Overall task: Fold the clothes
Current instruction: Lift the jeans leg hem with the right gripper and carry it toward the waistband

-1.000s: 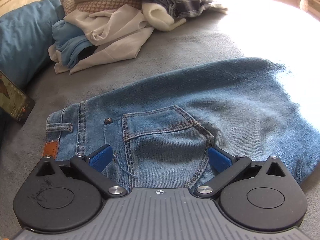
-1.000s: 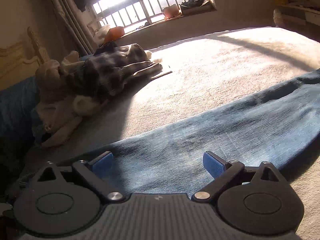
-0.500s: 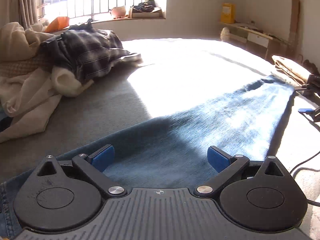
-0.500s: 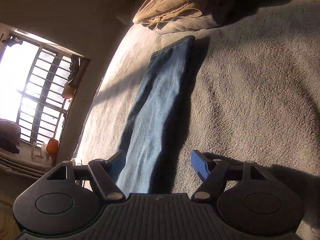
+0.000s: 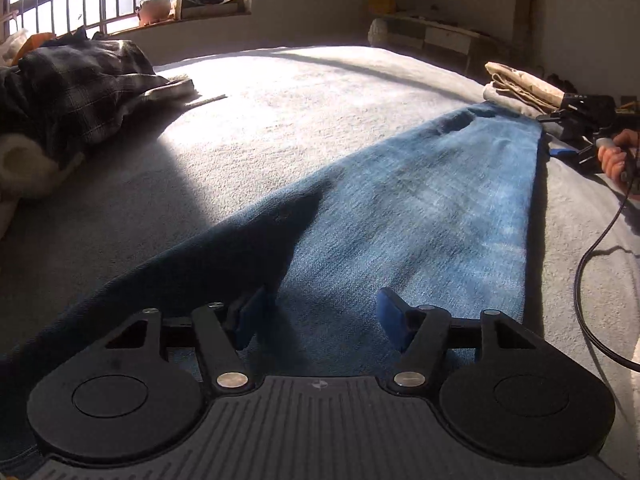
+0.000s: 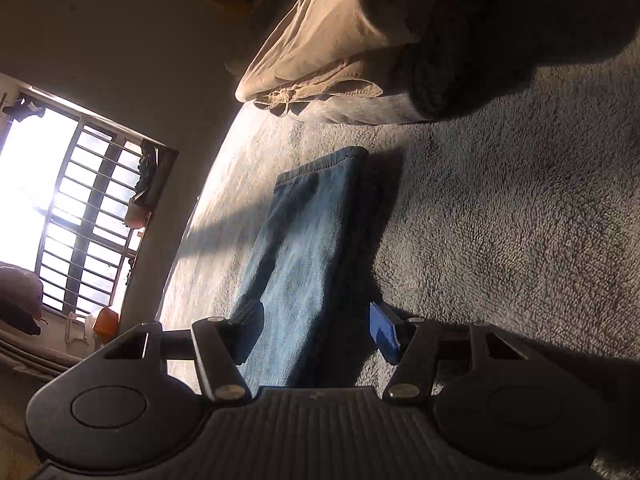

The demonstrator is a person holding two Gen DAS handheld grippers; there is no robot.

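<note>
Basically, jeans (image 5: 420, 216): lay flat along grey bed (image 5: 280, 112), legs stacked.
L hand-held gripper (image 5: 320, 320): wide, w/ nothing held, over denim.
R hand-held gripper (image 6: 316, 328): wide, near hem.
Clothes pile (image 5: 72, 92): far left.

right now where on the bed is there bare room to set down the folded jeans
Bare blanket lies between the jeans and the plaid clothes pile, in sunlight. A narrower strip runs along the jeans' right edge. It is crowded at the hem, by the folded beige stack and right gripper.
</note>
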